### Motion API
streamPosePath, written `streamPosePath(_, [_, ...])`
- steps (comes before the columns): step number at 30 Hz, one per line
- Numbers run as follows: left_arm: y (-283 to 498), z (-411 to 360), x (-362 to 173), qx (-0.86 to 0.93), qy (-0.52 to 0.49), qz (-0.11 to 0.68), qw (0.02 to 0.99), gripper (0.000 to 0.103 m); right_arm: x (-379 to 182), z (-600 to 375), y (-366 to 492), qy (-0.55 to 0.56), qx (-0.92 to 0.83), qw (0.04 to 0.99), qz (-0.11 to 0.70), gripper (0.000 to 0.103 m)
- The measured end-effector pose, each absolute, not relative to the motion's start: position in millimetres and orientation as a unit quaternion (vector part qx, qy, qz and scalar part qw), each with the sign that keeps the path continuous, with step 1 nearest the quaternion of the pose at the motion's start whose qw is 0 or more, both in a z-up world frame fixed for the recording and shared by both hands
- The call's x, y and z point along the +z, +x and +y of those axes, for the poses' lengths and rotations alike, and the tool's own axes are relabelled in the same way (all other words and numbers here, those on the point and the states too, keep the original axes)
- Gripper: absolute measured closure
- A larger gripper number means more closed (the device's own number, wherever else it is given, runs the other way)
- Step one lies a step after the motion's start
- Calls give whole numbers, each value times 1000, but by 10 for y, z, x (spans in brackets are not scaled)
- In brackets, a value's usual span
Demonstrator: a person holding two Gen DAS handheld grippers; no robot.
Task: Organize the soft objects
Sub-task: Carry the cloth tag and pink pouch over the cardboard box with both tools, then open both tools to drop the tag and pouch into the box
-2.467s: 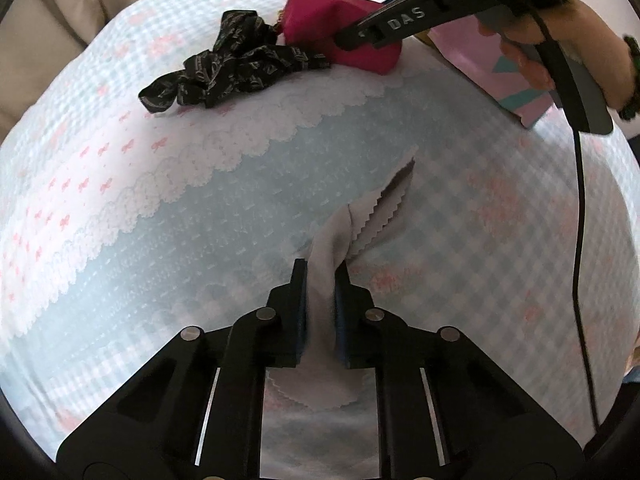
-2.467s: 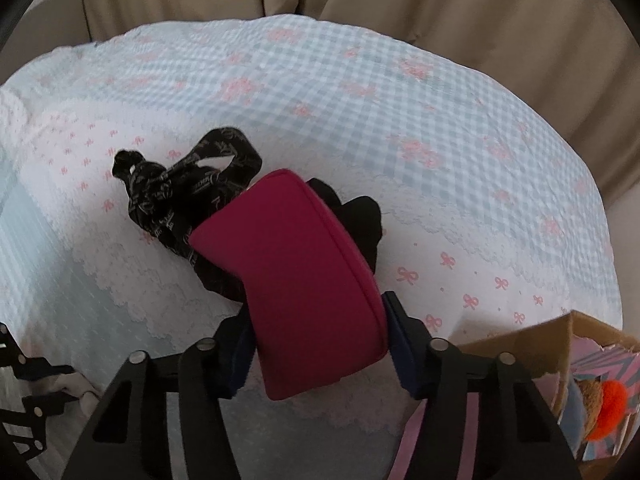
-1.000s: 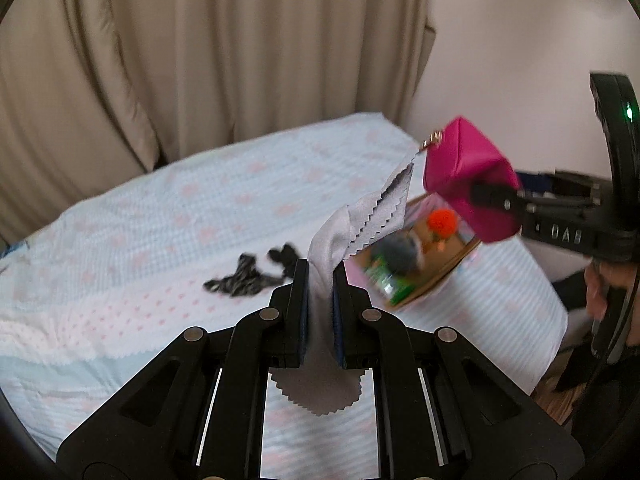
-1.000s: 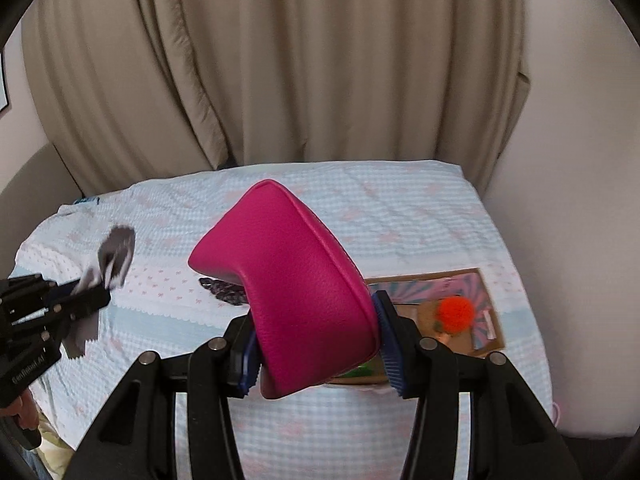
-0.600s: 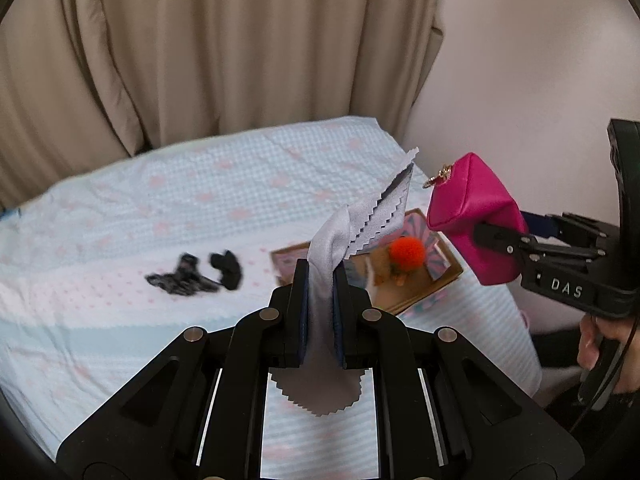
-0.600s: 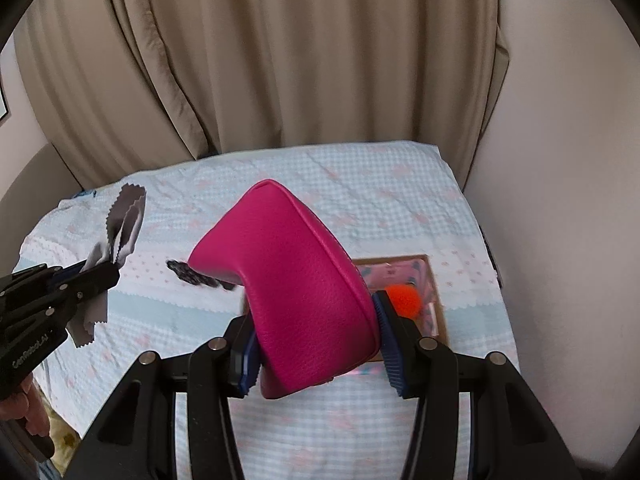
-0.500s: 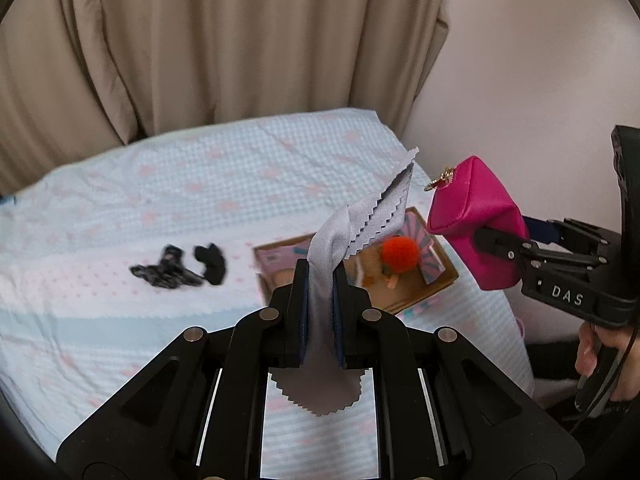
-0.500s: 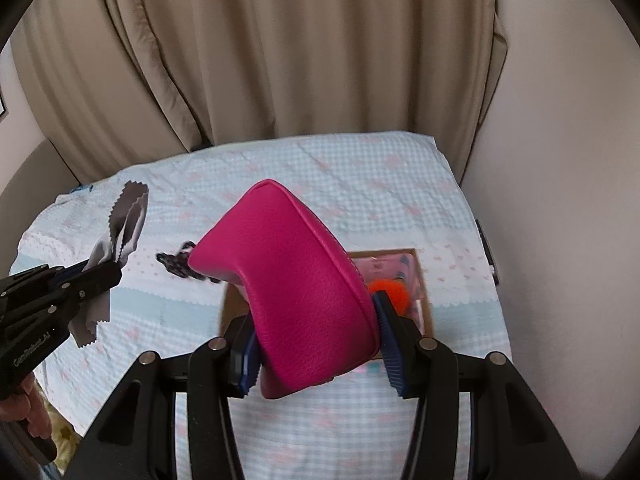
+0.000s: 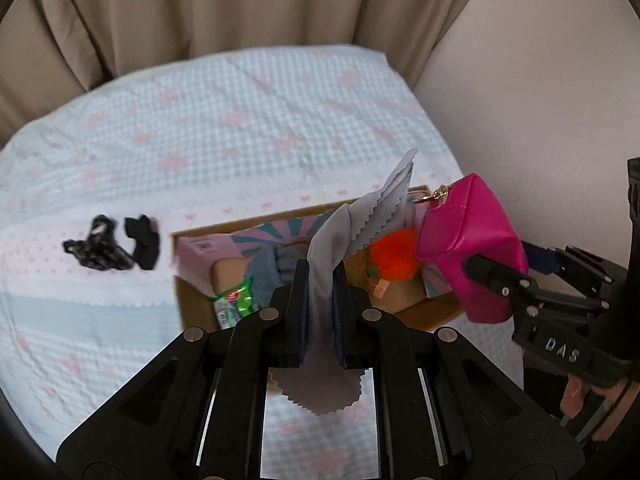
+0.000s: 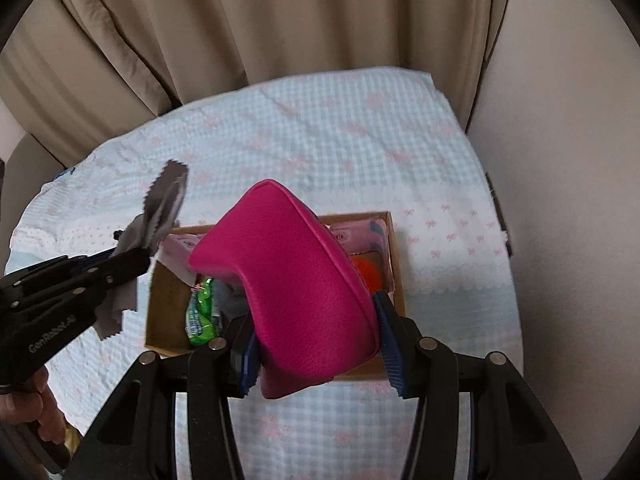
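My left gripper (image 9: 320, 280) is shut on a grey zigzag-edged cloth (image 9: 360, 220) and holds it in the air above an open cardboard box (image 9: 192, 300). It also shows in the right wrist view (image 10: 132, 258) with the cloth (image 10: 164, 204). My right gripper (image 10: 316, 340) is shut on a magenta pouch (image 10: 296, 280), held above the same box (image 10: 160, 320). The pouch (image 9: 468, 240) hangs over the box's right end in the left wrist view. The box holds an orange pompom (image 9: 394, 256), a green packet (image 9: 234, 302) and blue-grey fabric.
A black patterned ribbon (image 9: 108, 248) lies on the bed left of the box. The bed has a light blue gingham cover (image 9: 240, 120) with pink bows. Beige curtains (image 10: 280, 20) hang behind it and a pale wall (image 10: 560, 160) stands on the right.
Both grippers lifted their items off the bed and rose high. The view has since swung so the box sits under both grippers, nearer than half a second ago.
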State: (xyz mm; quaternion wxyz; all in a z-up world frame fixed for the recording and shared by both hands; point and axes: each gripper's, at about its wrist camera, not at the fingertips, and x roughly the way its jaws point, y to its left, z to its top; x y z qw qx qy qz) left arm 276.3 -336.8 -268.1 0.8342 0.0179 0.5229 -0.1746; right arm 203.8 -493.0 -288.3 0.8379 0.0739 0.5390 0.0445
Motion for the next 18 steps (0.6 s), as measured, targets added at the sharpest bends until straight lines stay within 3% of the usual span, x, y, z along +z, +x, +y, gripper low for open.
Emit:
streamPosePath(10, [3249,-3604,-3525,-157,29,585,795,94,-3603,-4870,2265,13,74,817,572,57])
streamPosePath(16, [3301,-3673,-3600,-153,54,587,794,94,-3791,-4756,2172,-46,115,810,574,56])
streamPosePath(18, [3318,-3691,-3590,-152,58,586,794,86,-3843,-4752,2163,-49,123,805,578,55])
